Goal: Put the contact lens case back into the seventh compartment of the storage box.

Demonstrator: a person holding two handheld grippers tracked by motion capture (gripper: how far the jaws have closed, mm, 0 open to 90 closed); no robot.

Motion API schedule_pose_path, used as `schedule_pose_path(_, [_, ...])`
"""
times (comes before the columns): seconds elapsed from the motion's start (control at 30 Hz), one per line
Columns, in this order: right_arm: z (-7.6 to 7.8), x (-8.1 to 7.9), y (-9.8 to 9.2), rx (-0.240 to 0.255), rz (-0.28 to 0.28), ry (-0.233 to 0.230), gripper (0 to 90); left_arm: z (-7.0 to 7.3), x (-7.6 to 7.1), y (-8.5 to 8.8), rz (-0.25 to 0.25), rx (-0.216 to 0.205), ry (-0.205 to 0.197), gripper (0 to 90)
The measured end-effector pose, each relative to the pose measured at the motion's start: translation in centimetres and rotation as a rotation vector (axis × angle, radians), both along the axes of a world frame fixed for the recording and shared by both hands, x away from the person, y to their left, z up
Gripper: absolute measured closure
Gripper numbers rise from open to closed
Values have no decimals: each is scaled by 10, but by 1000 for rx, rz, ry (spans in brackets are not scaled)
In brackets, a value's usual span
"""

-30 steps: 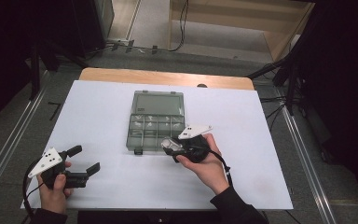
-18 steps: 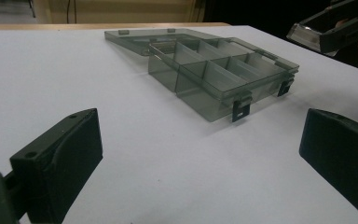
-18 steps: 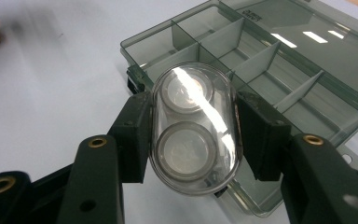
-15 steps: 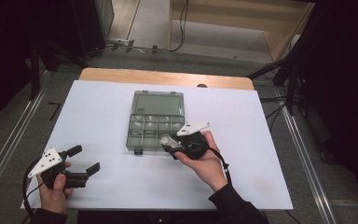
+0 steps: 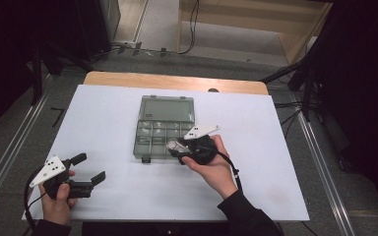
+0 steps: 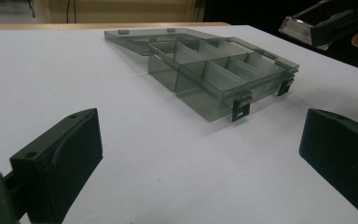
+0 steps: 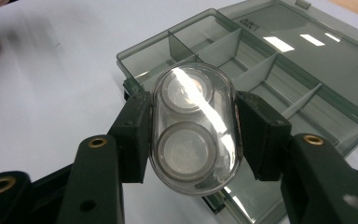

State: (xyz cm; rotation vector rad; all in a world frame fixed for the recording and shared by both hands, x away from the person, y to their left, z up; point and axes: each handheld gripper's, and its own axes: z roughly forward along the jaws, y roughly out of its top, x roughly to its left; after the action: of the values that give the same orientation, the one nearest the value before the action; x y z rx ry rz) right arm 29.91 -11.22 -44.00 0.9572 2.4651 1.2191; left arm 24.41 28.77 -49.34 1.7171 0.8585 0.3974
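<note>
Clear capsule [image 7: 195, 128] — right gripper [image 5: 179, 151] over box [image 5: 163, 129]

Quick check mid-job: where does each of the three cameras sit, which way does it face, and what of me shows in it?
High view: above the person's side, looking forward and down on the white table; both hands, left gripper and right gripper show.
Left gripper view: low over the table, along its open jaws toward the compartment box; the right gripper at top right.
Right gripper view: along jaws clamping a clear oval case above the box.
Shared: all three show the open compartment box.
</note>
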Motion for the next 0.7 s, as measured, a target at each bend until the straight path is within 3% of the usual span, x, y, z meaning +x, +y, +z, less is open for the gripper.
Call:
schedule_pose_path(0.27, [1,7,6,-2,-5,-3,468,0,0,0,0,0,0,0])
schedule_pose_path(0.7, [-10,20,8,-29,-77,29,468,0,0,0,-2,1,1,0])
